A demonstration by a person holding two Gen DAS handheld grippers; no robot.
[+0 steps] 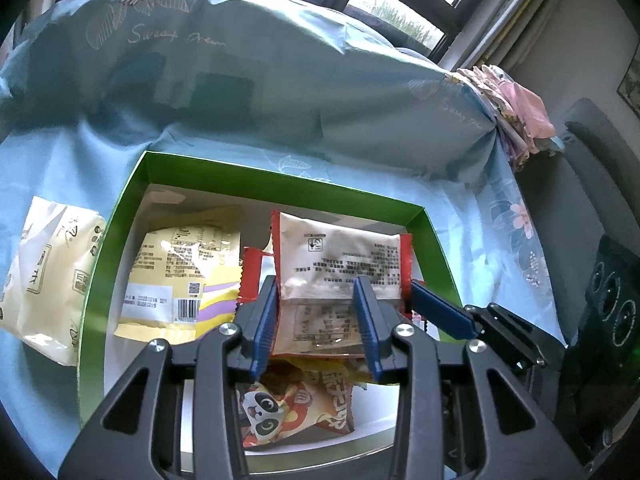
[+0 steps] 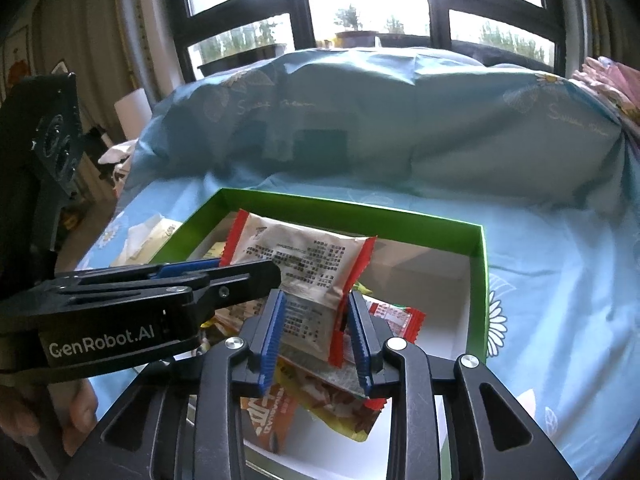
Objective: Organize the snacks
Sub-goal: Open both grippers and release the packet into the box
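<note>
Fingers (image 1: pixel 266 312) of the left gripper (image 1: pixel 316 300), narrow, blue ribbed pads on both sides of the near end of a white foil snack packet with red crimped ends (image 1: pixel 340 264); whether pressing or only touching, cannot tell for sure. Same for the right gripper (image 2: pixel 316 320): narrow, pads (image 2: pixel 274 328) against the other end of the same packet, probably a light grip. Packet tilted, hanging above the green cardboard box with white inside (image 1: pixel 120 216), over an orange panda-print snack bag (image 1: pixel 296 404) and beside a yellow printed pouch (image 1: pixel 180 276). Best to lower slowly and level into the free white floor (image 2: pixel 432 280), then release one side first. Outside, on the blue flowered sheet (image 1: pixel 480 208), waits a cream soft pack (image 1: pixel 44 276).
</note>
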